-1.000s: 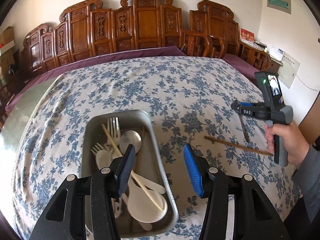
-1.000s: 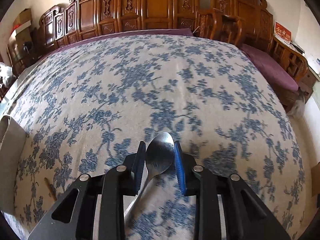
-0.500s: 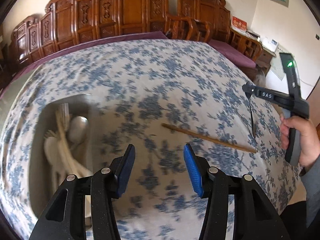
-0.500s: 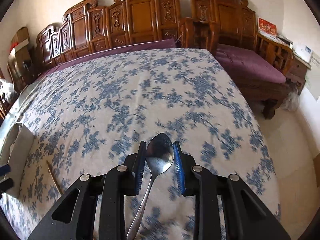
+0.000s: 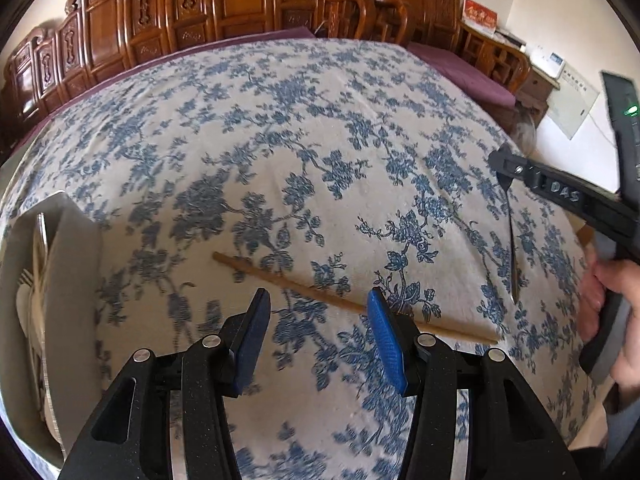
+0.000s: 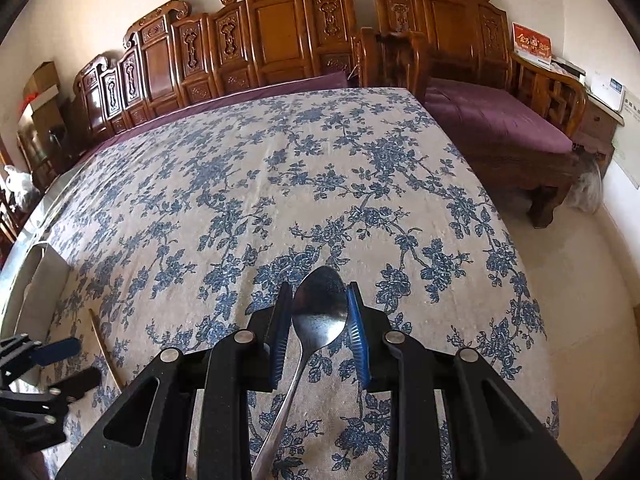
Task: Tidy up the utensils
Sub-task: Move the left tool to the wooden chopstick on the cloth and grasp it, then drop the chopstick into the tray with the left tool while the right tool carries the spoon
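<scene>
Steel spoon (image 6: pixel 320 312) pinched in right tool (image 6: pixel 319 324), left tool (image 5: pixel 318 336) agape, one chopstick (image 5: pixel 304 290)

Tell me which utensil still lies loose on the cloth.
The wooden chopstick, bare on the floral tablecloth. The metal spoon is clamped in the right gripper; others sit in the tray.

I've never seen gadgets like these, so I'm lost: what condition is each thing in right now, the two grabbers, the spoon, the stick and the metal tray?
Left gripper: open, empty, hovering over the chopstick.
Right gripper: shut on the metal spoon.
Metal spoon: clamped by its bowl, handle hanging down.
Chopstick: lying loose on the floral cloth.
Metal tray: holds several utensils.
</scene>
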The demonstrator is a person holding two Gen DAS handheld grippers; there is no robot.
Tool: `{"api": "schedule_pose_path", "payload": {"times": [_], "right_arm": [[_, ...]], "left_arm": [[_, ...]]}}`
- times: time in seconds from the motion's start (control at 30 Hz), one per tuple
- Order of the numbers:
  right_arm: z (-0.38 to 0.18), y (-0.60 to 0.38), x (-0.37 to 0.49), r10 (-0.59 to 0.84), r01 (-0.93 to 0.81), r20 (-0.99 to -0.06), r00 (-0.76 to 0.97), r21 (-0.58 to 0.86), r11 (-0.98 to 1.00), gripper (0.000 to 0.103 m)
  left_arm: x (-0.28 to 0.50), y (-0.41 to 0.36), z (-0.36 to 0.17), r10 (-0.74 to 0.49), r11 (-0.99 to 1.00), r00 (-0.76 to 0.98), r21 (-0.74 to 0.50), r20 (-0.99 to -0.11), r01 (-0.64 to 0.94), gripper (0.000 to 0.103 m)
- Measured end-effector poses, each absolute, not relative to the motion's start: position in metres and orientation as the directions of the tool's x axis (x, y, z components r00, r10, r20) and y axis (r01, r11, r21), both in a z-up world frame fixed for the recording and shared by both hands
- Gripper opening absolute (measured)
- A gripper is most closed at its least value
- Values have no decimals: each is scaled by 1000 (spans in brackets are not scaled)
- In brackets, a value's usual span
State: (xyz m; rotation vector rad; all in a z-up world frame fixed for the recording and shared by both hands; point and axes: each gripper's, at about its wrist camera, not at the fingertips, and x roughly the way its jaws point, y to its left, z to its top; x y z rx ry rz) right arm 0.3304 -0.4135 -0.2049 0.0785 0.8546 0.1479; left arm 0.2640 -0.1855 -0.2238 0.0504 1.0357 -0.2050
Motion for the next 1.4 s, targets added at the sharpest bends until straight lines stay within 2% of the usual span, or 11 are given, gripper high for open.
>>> {"api": "schedule_pose_path", "payload": {"times": [0.27, 0.5, 0.57, 1.0, 1.4], "right_arm": [[-203, -411, 329, 184, -118, -739, 649, 141, 983, 30], [-202, -411, 329, 191, -122, -736, 650, 147, 982, 30], [-201, -410, 329, 192, -124, -735, 650, 147, 981, 30], [-199, -393, 327, 207, -158, -737, 644, 136, 978, 30], [-177, -356, 311, 340, -269, -698, 630, 215, 939, 29]], "left_arm": [[274, -204, -236, -60, 986, 482, 24, -874, 167, 47], [268, -199, -235, -58, 979, 472, 42, -879, 199, 34], [266, -190, -234, -67, 980, 463, 29, -884, 198, 27], [247, -154, -233, -85, 980, 462, 10, -883, 199, 5], [236, -138, -210, -98, 972, 508, 27, -855, 232, 4]]}}
